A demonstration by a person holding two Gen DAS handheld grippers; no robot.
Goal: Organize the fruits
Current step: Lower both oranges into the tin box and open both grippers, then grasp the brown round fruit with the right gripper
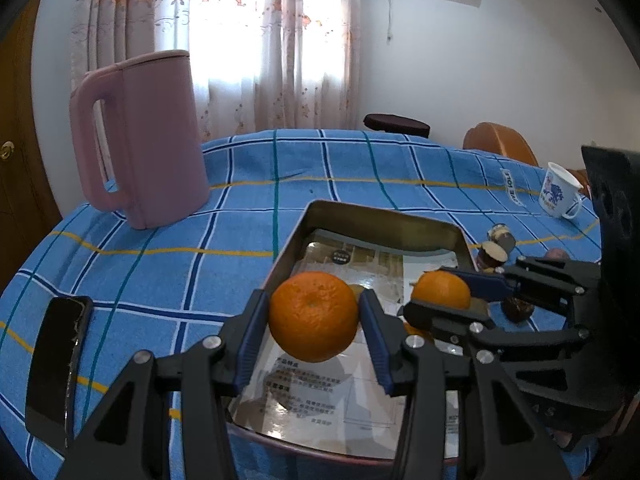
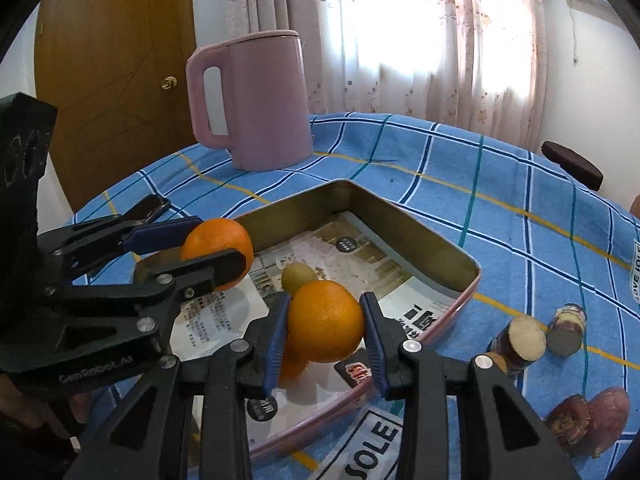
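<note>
My left gripper (image 1: 314,300) is shut on an orange (image 1: 314,316) and holds it just above the near left part of a metal tray (image 1: 380,216) lined with printed paper. My right gripper (image 2: 326,300) is shut on a second orange (image 2: 326,322) over the tray's near right side (image 2: 400,208). Each wrist view also shows the other gripper with its fruit: the right gripper (image 1: 430,288) comes in from the right, the left gripper (image 2: 218,240) from the left. A small yellow-green fruit (image 2: 298,276) lies in the tray. Another orange fruit (image 2: 292,364) sits half hidden below the right gripper's orange.
A tall pink kettle (image 1: 148,136) stands at the back left on the blue checked tablecloth. A dark phone (image 1: 56,360) lies near the left edge. A white mug (image 1: 558,194) is at the far right. Cut brown stalk pieces (image 2: 524,340) and purple tubers (image 2: 588,420) lie right of the tray.
</note>
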